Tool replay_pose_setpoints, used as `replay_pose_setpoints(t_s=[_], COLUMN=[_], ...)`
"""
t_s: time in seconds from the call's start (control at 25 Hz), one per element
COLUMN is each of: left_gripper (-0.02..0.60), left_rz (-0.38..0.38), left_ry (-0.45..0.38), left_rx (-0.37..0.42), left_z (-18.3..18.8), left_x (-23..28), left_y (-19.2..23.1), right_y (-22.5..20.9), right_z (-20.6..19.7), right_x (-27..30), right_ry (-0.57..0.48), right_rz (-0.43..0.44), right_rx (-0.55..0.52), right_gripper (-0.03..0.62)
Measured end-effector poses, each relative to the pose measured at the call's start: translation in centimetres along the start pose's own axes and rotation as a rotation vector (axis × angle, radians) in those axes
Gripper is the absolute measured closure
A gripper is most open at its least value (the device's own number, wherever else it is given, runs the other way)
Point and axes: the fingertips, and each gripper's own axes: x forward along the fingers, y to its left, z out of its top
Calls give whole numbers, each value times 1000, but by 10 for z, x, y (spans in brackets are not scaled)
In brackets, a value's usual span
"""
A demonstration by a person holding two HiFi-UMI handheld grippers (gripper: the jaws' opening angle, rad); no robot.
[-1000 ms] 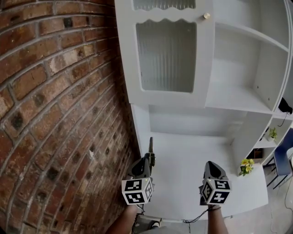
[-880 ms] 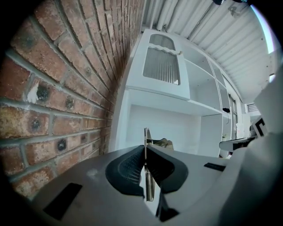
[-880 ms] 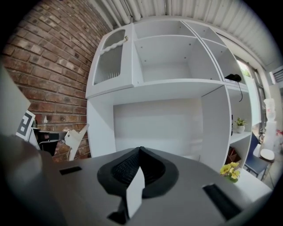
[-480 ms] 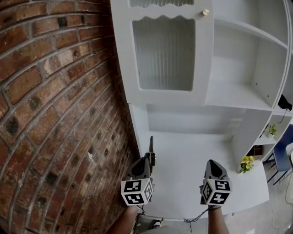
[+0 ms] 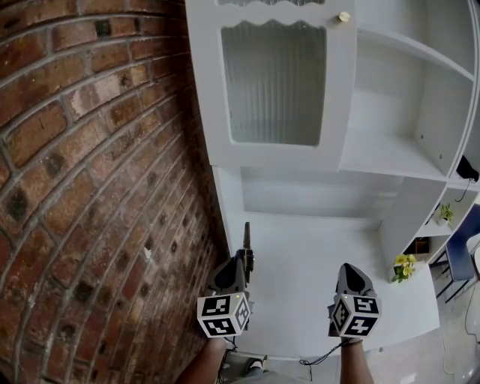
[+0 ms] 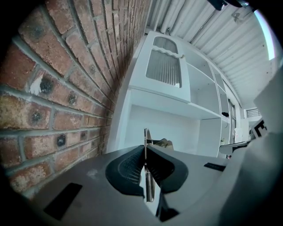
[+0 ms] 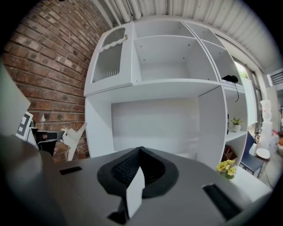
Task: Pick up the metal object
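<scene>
A thin flat metal object (image 5: pixel 246 235) sticks up out of my left gripper (image 5: pixel 244 259), which is shut on it. In the left gripper view the metal object (image 6: pixel 145 137) stands edge-on between the dark ribbed pads (image 6: pixel 128 167) of the left gripper (image 6: pixel 145 149) and pokes past their tips. My right gripper (image 5: pixel 348 270) hovers over the white counter (image 5: pixel 300 262), level with the left one. In its own view the right gripper (image 7: pixel 140 151) is shut and nothing shows past the tips. That view also catches the metal object (image 7: pixel 71 137) at far left.
A brick wall (image 5: pixel 90 165) runs close along the left. Ahead stands a white cabinet with a ribbed glass door (image 5: pixel 274 82), a brass knob (image 5: pixel 343 16) and open shelves (image 5: pixel 390 154). Yellow flowers (image 5: pixel 403 271) and a blue chair (image 5: pixel 461 259) are at right.
The head view has shifted slightly. Both grippers stay where they were, the left still shut on the metal object.
</scene>
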Motion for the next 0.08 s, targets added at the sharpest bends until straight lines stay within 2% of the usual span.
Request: replay_pose_setpoints(t_s=[0.08], left_gripper=[565], left_rz=[1], left_ry=[4], left_rx=[-3], left_z=[-1], left_x=[-1], left_y=[2], right_y=[1], right_z=[-1], right_x=[-1], right_ry=[1], right_rz=[-2], right_rx=[-1], right_gripper=[594])
